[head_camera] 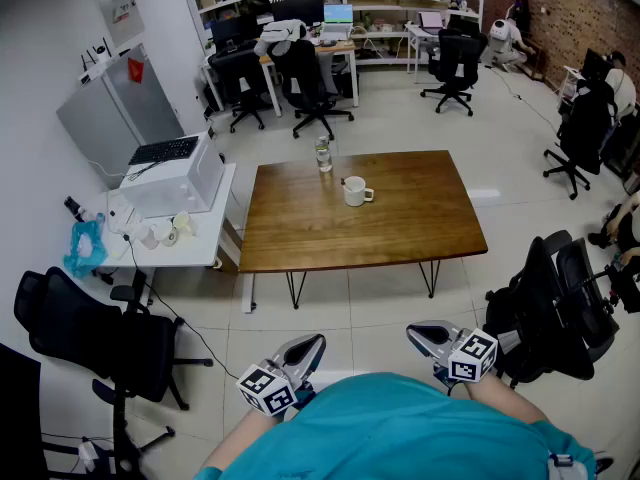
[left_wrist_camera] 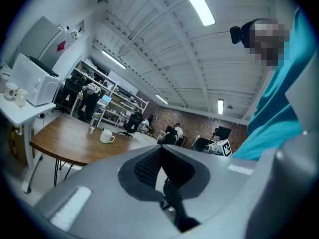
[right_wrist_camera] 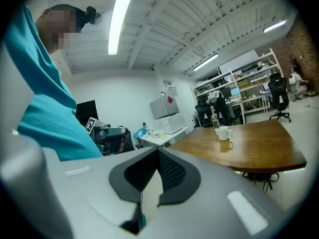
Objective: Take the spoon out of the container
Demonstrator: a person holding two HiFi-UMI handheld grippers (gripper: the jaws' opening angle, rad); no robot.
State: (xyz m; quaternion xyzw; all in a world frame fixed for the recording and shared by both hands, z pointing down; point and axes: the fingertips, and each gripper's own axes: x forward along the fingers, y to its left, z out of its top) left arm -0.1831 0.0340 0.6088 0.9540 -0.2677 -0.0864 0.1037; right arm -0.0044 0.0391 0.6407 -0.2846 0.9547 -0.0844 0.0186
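A wooden table (head_camera: 400, 228) is standing in an office, shown whole only in the head view. A white mug (head_camera: 355, 191) is sitting near its far edge, beside a clear bottle (head_camera: 323, 154); any spoon is too small to make out. The left gripper (head_camera: 314, 345) and right gripper (head_camera: 418, 332) are hovering well short of the table; their own views are showing both pairs of jaws pressed together, empty

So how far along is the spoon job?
Nothing looks done. Nothing is in hand: the left gripper and right gripper are shut, empty, near the body, well short of the table. The mug stands there untouched; a spoon is too small to make out. Left: approach, grip the spoon, lift it out.
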